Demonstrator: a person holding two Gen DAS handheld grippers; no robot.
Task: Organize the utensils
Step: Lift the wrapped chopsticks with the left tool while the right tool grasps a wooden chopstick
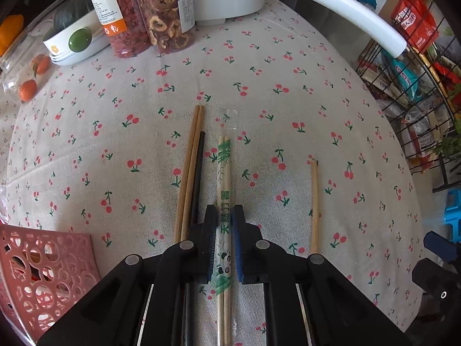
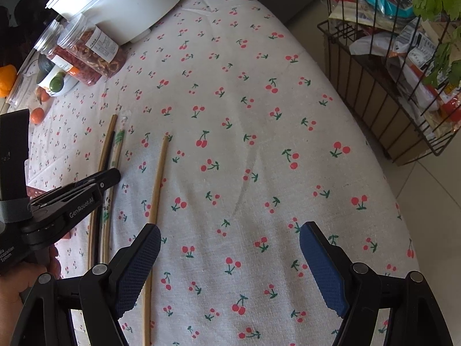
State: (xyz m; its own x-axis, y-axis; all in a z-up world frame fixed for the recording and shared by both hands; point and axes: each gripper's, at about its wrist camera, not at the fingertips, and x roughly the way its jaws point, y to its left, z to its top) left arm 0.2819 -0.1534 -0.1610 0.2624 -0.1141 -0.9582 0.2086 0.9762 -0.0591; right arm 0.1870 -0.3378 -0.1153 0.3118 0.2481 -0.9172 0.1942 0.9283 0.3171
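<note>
One cherry-print tablecloth [image 2: 245, 144] beside wire rack [image 2: 374, 109]

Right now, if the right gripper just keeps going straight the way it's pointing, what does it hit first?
Probably nothing soon: the open right gripper faces bare cherry tablecloth. The single bamboo chopstick runs beside its left finger, outside the gap. Depth is unclear.

Left wrist view: looked forward along black fingers [image 1: 211, 242], low and close over the worktop [image 1: 259, 92], facing the jars [image 1: 144, 17] at the far edge. Right wrist view: sat higher, angled down past blue-padded fingers [image 2: 138, 268], facing the same far edge. Shared by both: cherry cloth, chopsticks [image 1: 188, 173] [image 2: 105, 155], jars [image 2: 86, 54], wire rack [image 1: 417, 95] [image 2: 383, 86].
</note>
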